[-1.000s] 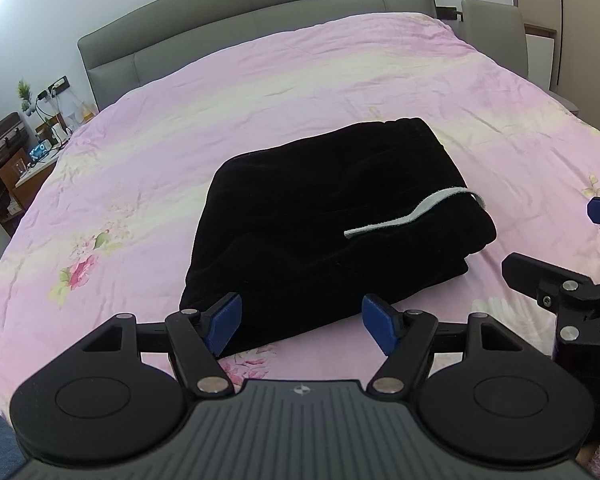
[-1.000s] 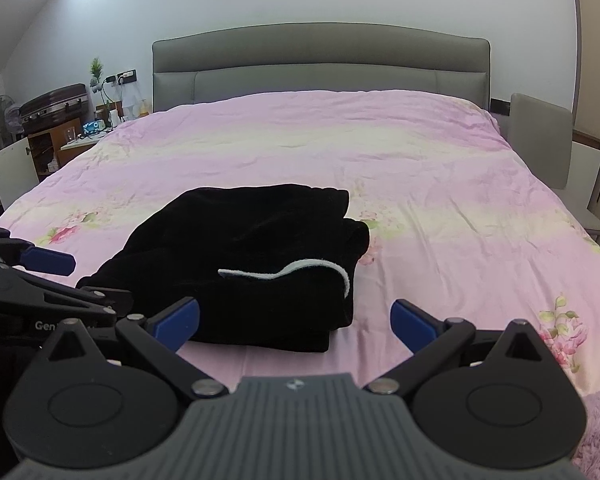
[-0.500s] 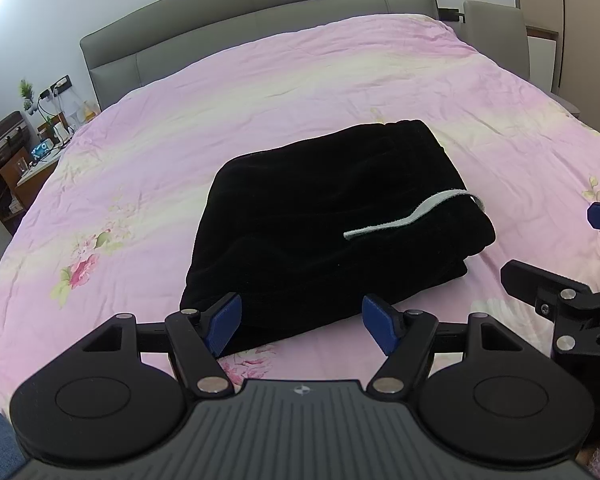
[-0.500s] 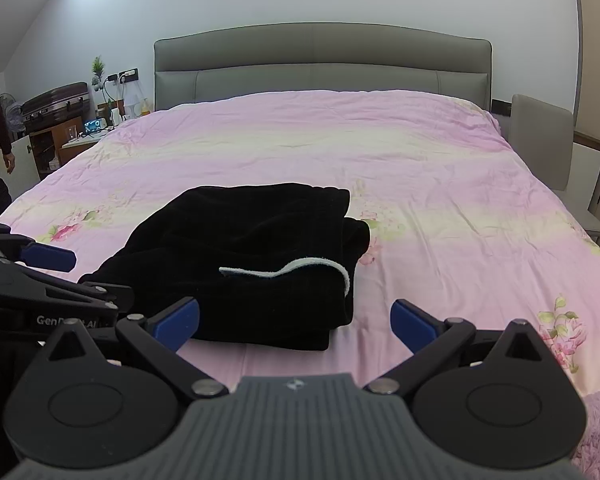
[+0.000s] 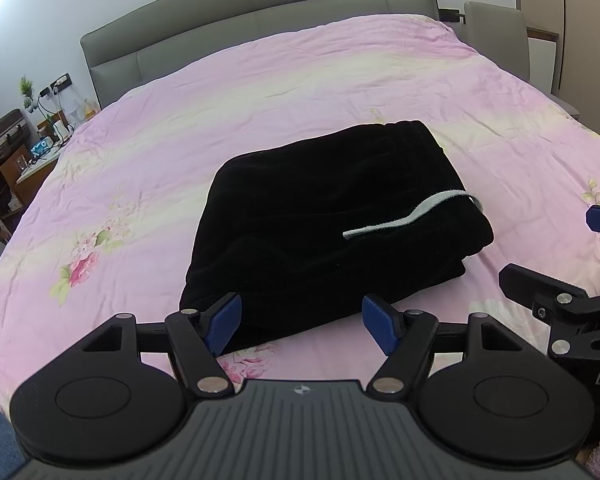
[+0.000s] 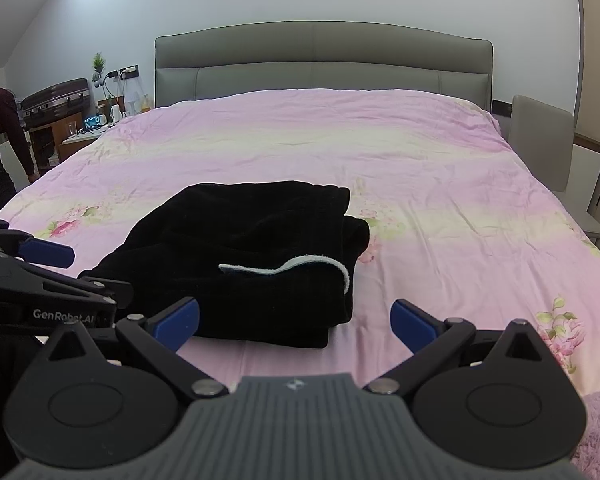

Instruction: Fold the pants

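Left wrist view: the black pants [image 5: 324,216] lie folded just ahead of the left gripper [image 5: 300,322], both it and the right gripper [image 6: 294,320] gaping empty, apparently because folding is finished.

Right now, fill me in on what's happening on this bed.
A person holds a two-finger gripper in each hand over a bed with a pink floral cover. The black pants lie on it already folded into a compact bundle, a pale drawstring trailing across the top. The left gripper and the right gripper are both open and empty, held just short of the bundle's near edge, touching nothing.
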